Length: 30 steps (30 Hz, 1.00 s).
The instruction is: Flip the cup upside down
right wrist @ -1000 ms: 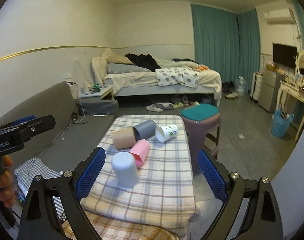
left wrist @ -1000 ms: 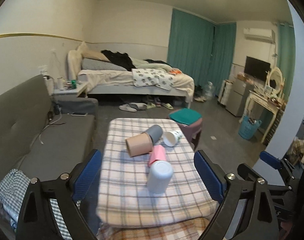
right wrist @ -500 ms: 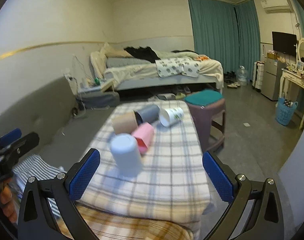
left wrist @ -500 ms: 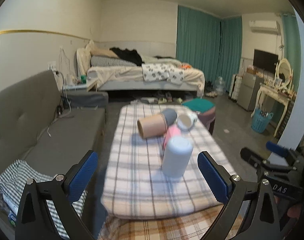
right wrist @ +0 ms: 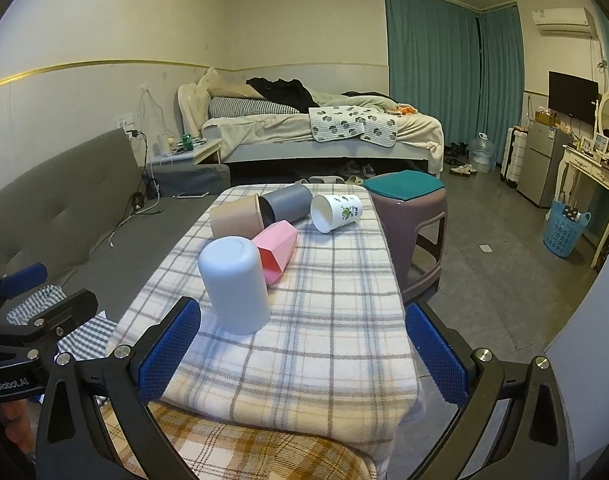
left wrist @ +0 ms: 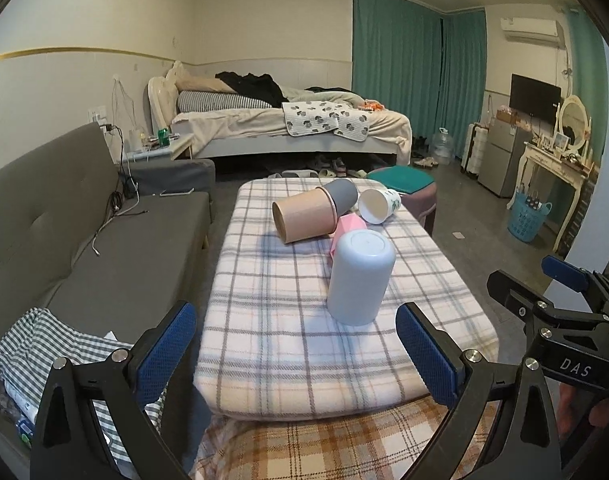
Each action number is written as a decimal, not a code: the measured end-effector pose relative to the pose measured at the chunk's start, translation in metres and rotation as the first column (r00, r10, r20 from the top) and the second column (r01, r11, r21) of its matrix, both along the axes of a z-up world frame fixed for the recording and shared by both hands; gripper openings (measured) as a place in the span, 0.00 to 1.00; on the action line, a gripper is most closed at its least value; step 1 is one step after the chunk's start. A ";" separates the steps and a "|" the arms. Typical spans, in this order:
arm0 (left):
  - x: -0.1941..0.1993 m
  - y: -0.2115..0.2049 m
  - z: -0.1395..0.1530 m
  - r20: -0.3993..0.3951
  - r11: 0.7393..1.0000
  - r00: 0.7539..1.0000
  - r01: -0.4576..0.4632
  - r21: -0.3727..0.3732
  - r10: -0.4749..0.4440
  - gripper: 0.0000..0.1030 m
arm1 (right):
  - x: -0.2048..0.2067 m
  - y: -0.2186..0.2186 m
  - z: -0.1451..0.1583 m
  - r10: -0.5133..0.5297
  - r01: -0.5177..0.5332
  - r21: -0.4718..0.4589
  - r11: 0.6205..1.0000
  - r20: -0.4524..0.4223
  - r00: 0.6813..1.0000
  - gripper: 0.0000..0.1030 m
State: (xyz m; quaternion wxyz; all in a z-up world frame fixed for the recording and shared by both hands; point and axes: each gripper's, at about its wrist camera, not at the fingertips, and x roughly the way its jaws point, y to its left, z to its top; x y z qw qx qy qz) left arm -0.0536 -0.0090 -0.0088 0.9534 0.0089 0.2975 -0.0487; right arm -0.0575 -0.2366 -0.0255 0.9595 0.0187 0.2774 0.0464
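A pale blue cup (left wrist: 360, 276) stands upside down on the plaid-covered table (left wrist: 288, 336); it also shows in the right wrist view (right wrist: 234, 284). Behind it lie a pink cup (right wrist: 278, 250), a tan cup (left wrist: 304, 220), a grey cup (left wrist: 342, 194) and a white printed cup (left wrist: 378, 205), all on their sides. My left gripper (left wrist: 296, 354) is open and empty, short of the table's near edge. My right gripper (right wrist: 300, 354) is open and empty too, over the near edge.
A grey sofa (left wrist: 84, 240) runs along the left with a checked cloth (left wrist: 44, 344) on it. A purple stool with a teal cushion (right wrist: 408, 200) stands right of the table. A bed (left wrist: 288, 128) is at the back, a blue basket (left wrist: 528, 218) far right.
Both grippers have moved closer to the table and lower, so the cups look larger. The cups have not moved. Both grippers stay open.
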 end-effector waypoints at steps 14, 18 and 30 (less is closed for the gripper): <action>-0.001 -0.001 0.000 -0.002 1.000 1.000 0.001 -0.001 -0.001 1.00 | -0.004 0.001 0.002 -0.003 0.003 -0.010 1.000 0.009 1.000 1.00; -0.002 -0.001 -0.001 -0.002 1.000 1.000 -0.002 -0.003 0.002 1.00 | -0.005 0.001 0.002 -0.001 0.001 -0.011 1.000 0.005 1.000 1.00; -0.001 0.000 -0.002 -0.004 1.000 1.000 -0.001 -0.006 0.001 1.00 | -0.007 0.001 0.002 -0.002 0.002 -0.012 1.000 0.003 1.000 1.00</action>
